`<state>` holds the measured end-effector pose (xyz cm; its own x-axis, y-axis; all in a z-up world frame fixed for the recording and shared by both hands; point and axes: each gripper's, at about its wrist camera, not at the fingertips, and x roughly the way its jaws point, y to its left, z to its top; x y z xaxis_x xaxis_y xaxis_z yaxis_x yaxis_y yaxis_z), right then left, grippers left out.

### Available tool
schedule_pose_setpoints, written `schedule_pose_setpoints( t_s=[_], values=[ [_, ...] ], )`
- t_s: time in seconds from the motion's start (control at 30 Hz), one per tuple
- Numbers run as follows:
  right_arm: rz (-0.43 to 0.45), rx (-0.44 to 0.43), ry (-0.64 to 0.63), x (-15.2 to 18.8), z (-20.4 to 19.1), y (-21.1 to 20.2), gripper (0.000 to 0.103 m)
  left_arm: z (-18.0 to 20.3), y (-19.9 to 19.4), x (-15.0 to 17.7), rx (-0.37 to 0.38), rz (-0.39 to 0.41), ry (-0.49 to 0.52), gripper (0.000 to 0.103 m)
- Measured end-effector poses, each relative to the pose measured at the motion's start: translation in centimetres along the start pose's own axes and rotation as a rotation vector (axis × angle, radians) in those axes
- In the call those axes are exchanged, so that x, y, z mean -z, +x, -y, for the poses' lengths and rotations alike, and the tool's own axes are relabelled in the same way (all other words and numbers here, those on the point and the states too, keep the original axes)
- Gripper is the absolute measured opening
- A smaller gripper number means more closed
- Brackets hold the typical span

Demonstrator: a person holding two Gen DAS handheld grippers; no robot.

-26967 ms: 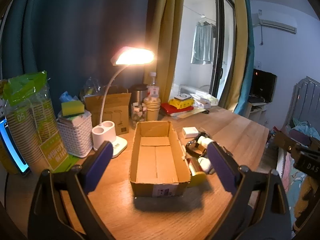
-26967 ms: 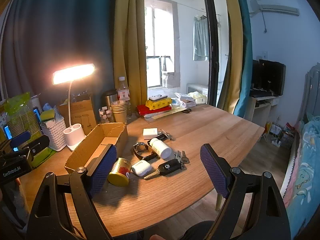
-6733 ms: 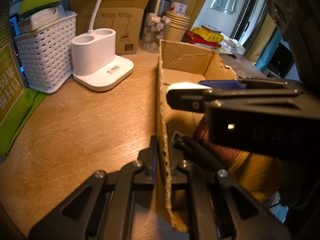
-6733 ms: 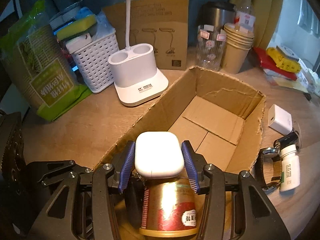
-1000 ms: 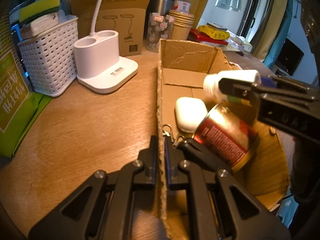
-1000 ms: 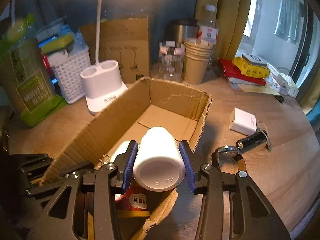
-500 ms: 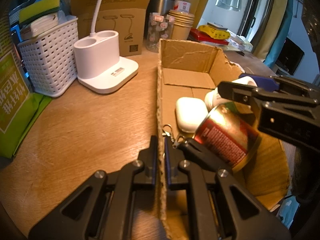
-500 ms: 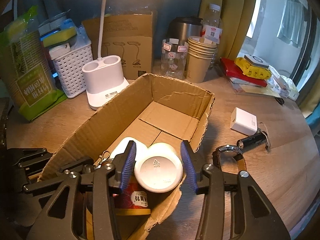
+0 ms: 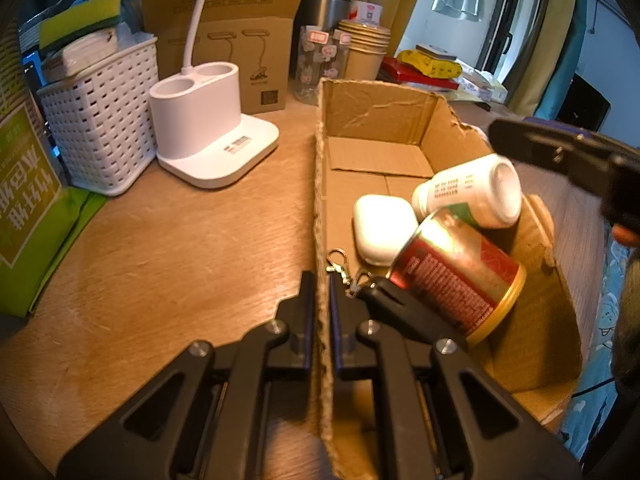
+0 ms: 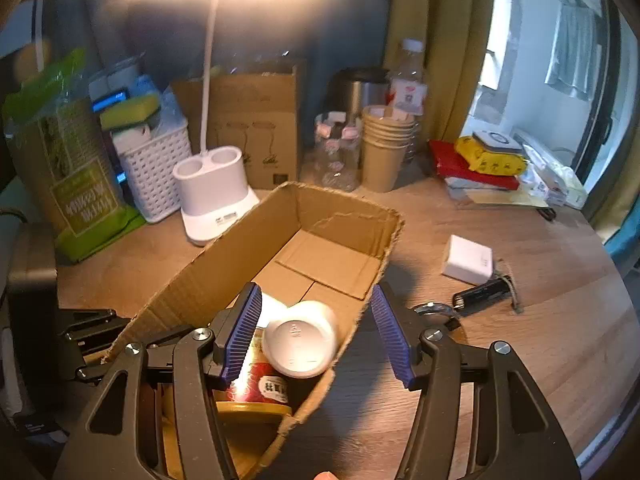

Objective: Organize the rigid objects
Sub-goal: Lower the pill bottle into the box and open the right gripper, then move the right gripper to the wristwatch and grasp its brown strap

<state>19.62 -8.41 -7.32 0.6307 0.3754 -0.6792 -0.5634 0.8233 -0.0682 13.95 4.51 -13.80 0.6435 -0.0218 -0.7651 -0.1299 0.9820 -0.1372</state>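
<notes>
An open cardboard box [image 9: 376,120] [image 10: 340,216] lies on the wooden desk. Inside it lie a white earbud case [image 9: 382,228], a red and gold can [image 9: 460,276] [image 10: 260,392], a black car key with keyring [image 9: 384,296] and a white pill bottle [image 9: 472,192] [image 10: 300,338] resting on the can. My left gripper [image 9: 319,316] is shut on the box's left wall. My right gripper [image 10: 316,332] is open above the box's near right corner, with the bottle below and between its jaws. A white charger [image 10: 468,260], a black flashlight [image 10: 484,292] and a watch [image 10: 436,312] lie right of the box.
A white lamp base [image 9: 208,136] [image 10: 212,196], white basket [image 9: 100,116], green cup pack [image 10: 68,160], carton [image 9: 236,40], glass jar [image 10: 332,152] and paper cups [image 10: 386,148] stand behind the box. Books and packets [image 10: 480,160] lie at the back right.
My right gripper has opened and let go of the white pill bottle, which now rests in the box on the can. The gripper has pulled up and back. The left gripper has not moved.
</notes>
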Motion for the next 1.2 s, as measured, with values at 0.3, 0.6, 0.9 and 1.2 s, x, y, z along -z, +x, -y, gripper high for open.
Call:
schedule_pose_setpoints(
  t_s=[0.3,0.6,0.9,1.2],
  values=[
    [0.037,0.034,0.065,0.2,2.9,-1.5,0.061,0.2,-0.1,0.1,-0.007,0.000,-0.002,0.008],
    [0.062,0.063,0.125,0.8,5.9,-2.5,0.061,0.3,-0.2,0.1,-0.015,-0.001,-0.003,0.008],
    [0.070,0.075,0.158,1.2,7.8,-2.5,0.061,0.4,-0.1,0.0,-0.015,-0.003,-0.005,0.008],
    [-0.008,0.063,0.098,2.8,8.8,0.1,0.070,0.3,0.0,0.0,-0.017,-0.003,-0.004,0.008]
  ],
)
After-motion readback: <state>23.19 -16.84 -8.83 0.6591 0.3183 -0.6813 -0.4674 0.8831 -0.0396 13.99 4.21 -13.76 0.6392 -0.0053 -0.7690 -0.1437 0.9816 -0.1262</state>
